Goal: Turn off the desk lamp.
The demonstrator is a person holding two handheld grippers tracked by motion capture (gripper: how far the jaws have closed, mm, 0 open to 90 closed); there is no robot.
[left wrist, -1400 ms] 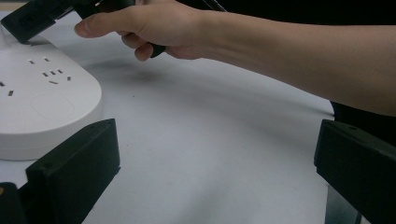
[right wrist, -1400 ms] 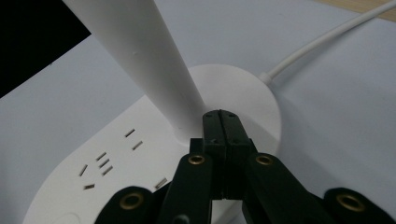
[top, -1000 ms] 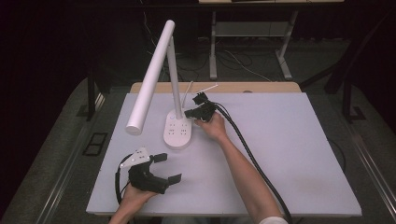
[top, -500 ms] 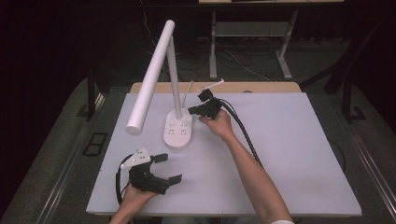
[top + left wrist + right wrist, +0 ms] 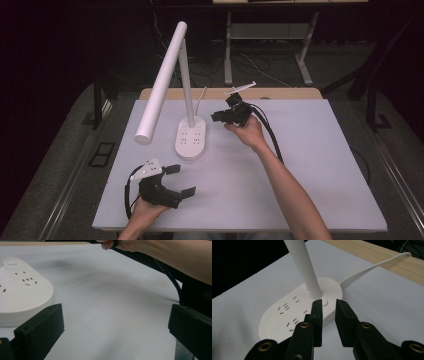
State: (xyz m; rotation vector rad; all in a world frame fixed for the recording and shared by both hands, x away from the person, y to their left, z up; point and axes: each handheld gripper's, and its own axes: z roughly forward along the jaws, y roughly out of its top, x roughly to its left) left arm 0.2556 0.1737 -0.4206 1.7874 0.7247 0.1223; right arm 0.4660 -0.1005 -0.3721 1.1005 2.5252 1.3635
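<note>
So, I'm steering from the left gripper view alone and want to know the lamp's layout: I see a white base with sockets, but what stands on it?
Observer: A white pole rises from the far end of the base and carries a long white tube head that slants down toward the table's left.
Operator: Where is the other hand-held gripper aimed?
Observer: The right hand-held gripper points at the base's far end near the foot of the pole, jaws narrowly apart and holding nothing.
Operator: Is there a cord?
Observer: Yes, a white cord leaves that end of the base and crosses the wooden strip; where it ends I cannot see.
</note>
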